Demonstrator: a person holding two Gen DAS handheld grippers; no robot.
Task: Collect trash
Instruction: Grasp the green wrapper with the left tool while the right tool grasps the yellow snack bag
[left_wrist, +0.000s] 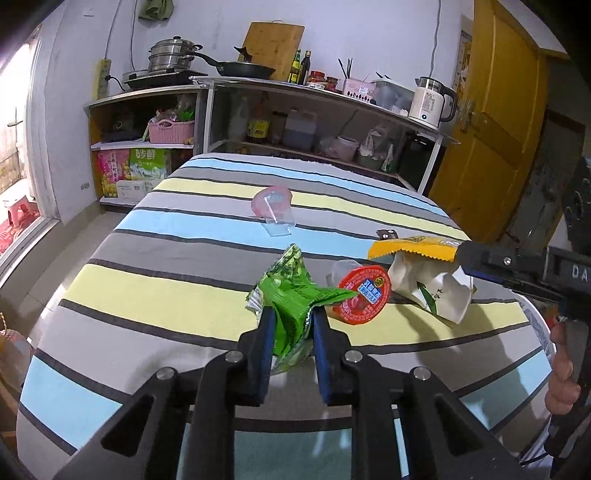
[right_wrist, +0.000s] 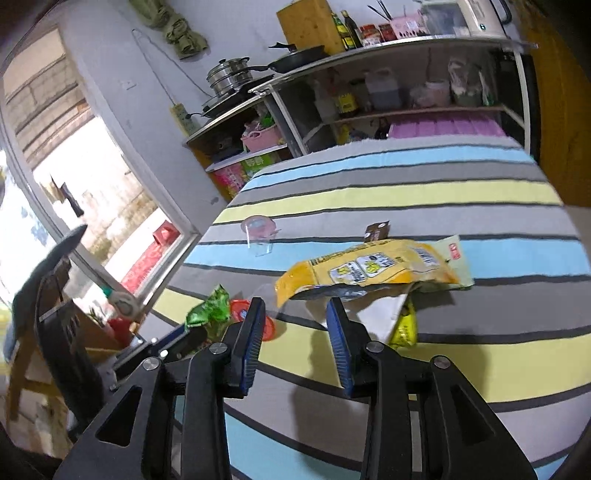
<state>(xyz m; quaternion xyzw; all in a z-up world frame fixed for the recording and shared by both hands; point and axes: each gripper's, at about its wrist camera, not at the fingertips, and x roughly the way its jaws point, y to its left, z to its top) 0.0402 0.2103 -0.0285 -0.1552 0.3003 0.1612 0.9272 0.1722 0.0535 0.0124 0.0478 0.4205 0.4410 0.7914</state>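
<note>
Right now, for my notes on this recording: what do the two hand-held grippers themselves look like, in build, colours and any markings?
Both match. The left hand-held gripper and the right hand-held gripper are black, with angular linkage arms, triangular cut-outs and silver round pivot pins. Each finger carries a blue ribbed pad. In the left wrist view, the right unit's body shows white letters "DA", the rest cut off. A bare hand holds its handle; no sleeve or cables visible.

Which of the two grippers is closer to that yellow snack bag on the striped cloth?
The right one. The right gripper is open, its tips just short of the yellow snack bag. The left gripper is off to the side, shut on a green wrapper.
</note>
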